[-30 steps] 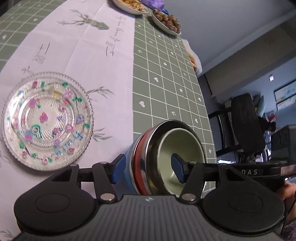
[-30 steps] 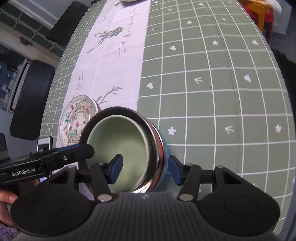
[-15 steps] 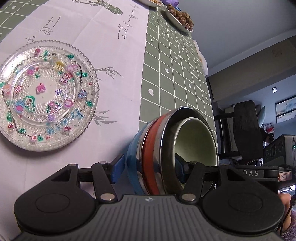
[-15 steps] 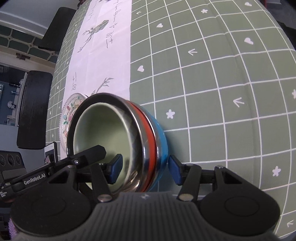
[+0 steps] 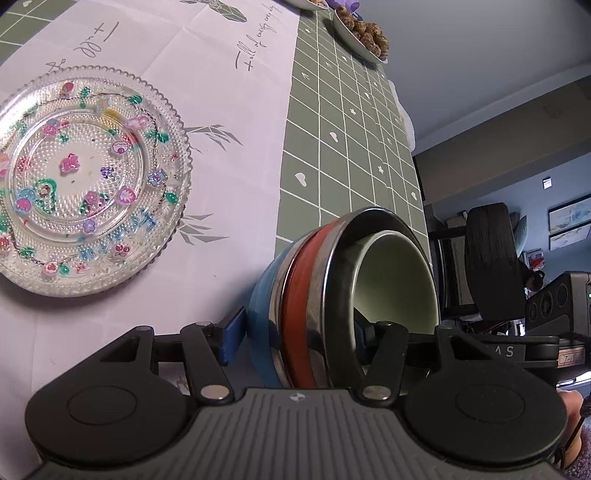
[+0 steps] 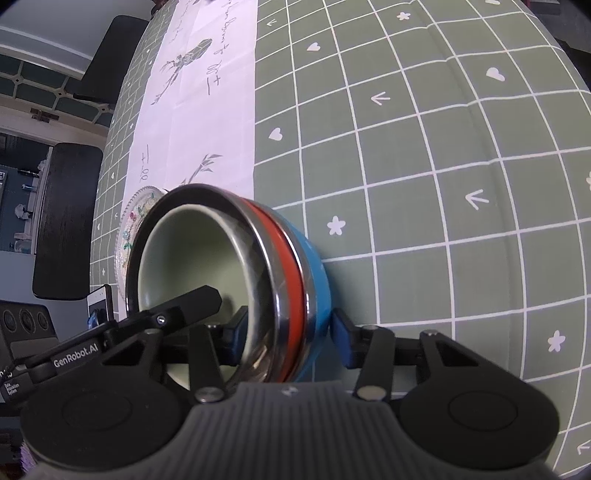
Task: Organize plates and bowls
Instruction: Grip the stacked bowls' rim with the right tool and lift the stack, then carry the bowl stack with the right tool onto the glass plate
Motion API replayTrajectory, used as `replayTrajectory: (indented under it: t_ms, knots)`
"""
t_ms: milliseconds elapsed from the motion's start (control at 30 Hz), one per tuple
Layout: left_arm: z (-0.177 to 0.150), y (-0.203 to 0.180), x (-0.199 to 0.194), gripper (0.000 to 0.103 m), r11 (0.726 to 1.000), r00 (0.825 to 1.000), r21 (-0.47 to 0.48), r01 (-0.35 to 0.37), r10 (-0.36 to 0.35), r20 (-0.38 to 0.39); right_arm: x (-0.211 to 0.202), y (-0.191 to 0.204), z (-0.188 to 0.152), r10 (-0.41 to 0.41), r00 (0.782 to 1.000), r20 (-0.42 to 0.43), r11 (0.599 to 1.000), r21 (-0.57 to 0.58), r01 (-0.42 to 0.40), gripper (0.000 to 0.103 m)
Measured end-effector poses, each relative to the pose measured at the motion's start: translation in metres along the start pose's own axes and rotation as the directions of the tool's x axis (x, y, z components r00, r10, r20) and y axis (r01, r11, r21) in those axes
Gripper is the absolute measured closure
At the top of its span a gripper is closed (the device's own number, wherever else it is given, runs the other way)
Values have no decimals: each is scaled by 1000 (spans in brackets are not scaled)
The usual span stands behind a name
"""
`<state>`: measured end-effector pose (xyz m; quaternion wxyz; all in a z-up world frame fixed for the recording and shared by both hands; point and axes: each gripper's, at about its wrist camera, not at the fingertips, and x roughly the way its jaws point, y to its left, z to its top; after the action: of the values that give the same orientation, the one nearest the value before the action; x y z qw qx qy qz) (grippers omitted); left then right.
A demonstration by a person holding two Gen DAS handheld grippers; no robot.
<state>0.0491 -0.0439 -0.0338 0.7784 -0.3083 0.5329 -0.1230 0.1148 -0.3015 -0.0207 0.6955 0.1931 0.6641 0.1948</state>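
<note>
Our left gripper [image 5: 295, 339] and right gripper [image 6: 288, 332] both straddling the rim of a nested stack of blue, red, steel and pale green bowls [image 5: 332, 295], left fingers pinching it, right fingers closing on it, stack tilted on the green checked worktop [image 6: 424, 166], beside a floral clear glass plate [image 5: 85, 181].

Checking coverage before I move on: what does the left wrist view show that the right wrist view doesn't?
Left wrist only: the whole glass plate with its painted flowers, and a dish of snacks at the far edge. Right wrist only: a phone near the table's edge. Both: the nested bowls on the green grid tablecloth, straddled by each tool's fingers.
</note>
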Motion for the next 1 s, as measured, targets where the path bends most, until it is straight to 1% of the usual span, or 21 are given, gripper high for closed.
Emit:
replayTrajectory:
  t_ms: [233,400,633,733,867,1000]
  knots:
    - [1,-5,3,46,999,999,10,-38,38,-2,1,3,0,-16,1000,-8,1000,-2,16,58]
    - [4,-2,2,46,999,999,-14,-44,44,-9,2,5,0,-15,1000,-11,1000,0,15,58]
    - [10,-6,-11,46,999,999,-11,-52,52,-5,-4,12,3,1,1000,-7,1000,-6,-1,59]
    - [18,-7,-22,46,999,999,-15,-53,52,-6,-10,23,6,2,1000,-3,1000,-25,-2,59]
    - [32,-7,-45,46,998,998,-19,-64,64,11,-17,47,14,14,1000,2,998,-62,-14,59]
    - [49,2,-71,46,996,996,-41,-78,80,42,-16,81,25,28,1000,1,994,-107,-27,59]
